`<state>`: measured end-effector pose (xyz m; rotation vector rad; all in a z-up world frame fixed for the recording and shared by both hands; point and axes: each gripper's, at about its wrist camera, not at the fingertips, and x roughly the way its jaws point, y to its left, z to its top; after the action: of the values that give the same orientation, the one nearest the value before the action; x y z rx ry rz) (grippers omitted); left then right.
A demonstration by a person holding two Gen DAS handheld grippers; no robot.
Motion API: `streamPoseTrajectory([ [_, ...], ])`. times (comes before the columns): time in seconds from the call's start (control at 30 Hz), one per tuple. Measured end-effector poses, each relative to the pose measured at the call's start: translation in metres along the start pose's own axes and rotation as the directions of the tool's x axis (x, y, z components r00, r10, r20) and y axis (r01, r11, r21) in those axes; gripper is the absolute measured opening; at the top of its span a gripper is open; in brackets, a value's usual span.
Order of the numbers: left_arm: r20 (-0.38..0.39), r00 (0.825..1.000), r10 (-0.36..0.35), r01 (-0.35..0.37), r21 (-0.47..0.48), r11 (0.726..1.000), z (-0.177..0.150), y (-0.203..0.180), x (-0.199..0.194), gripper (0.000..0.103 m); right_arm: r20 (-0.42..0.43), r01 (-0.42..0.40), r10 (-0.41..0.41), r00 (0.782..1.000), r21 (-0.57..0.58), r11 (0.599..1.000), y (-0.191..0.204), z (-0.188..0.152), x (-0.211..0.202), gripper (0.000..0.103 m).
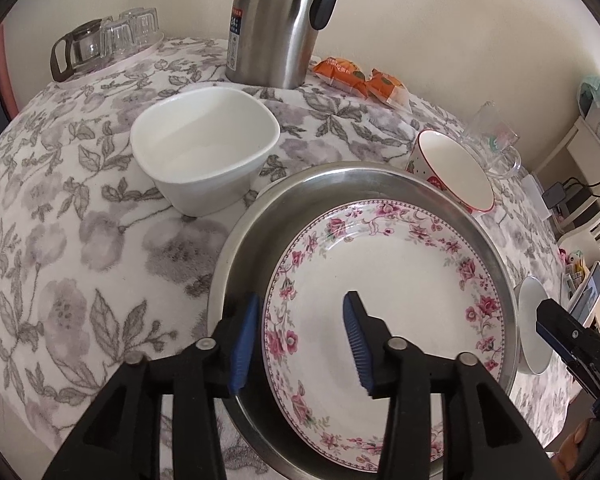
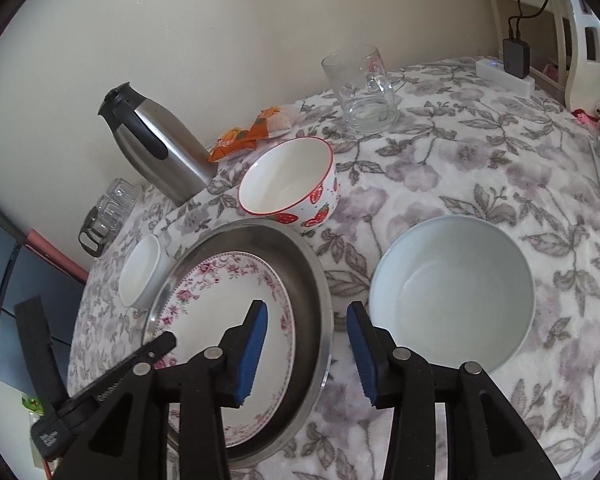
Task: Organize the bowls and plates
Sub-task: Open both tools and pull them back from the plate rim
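A floral-rimmed plate (image 1: 384,292) lies inside a steel pan (image 1: 340,180); both also show in the right wrist view, the plate (image 2: 204,304) and the pan (image 2: 300,272). My left gripper (image 1: 300,340) is open, its jaws straddling the plate's left rim. My right gripper (image 2: 308,352) is open and empty, its jaws straddling the pan's right rim. A square white bowl (image 1: 204,148) sits left of the pan. A strawberry bowl (image 2: 288,184) stands behind the pan. A round white bowl (image 2: 452,292) sits right of the pan.
A steel thermos jug (image 1: 280,20) and orange snack packets (image 1: 360,76) stand at the back. A glass mug (image 2: 360,88) is behind the bowls. A tray of glasses with a small teapot (image 1: 104,40) is at the far left. A power strip (image 2: 504,72) lies at the right.
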<state>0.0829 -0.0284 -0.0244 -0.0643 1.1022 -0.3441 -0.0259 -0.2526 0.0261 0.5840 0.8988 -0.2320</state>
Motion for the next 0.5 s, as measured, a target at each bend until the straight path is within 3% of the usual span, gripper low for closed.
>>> streamPoseTrajectory([
  [0.33,0.04,0.999,0.001,0.001,-0.035,0.999,0.003,0.003,-0.017,0.065,-0.016,0.021,-0.022,1.0,-0.021,1.0,-0.004,-0.002,0.0,0.063],
  [0.4,0.058,0.998,0.013,-0.01,-0.053,0.999,0.003,0.007,-0.021,0.071,-0.02,0.02,-0.02,1.0,-0.029,0.999,-0.002,-0.003,0.0,0.068],
  [0.5,0.075,0.996,0.057,-0.049,-0.108,0.993,0.004,0.018,-0.027,0.071,-0.028,0.012,-0.013,1.0,-0.036,0.999,0.001,-0.005,0.002,0.069],
])
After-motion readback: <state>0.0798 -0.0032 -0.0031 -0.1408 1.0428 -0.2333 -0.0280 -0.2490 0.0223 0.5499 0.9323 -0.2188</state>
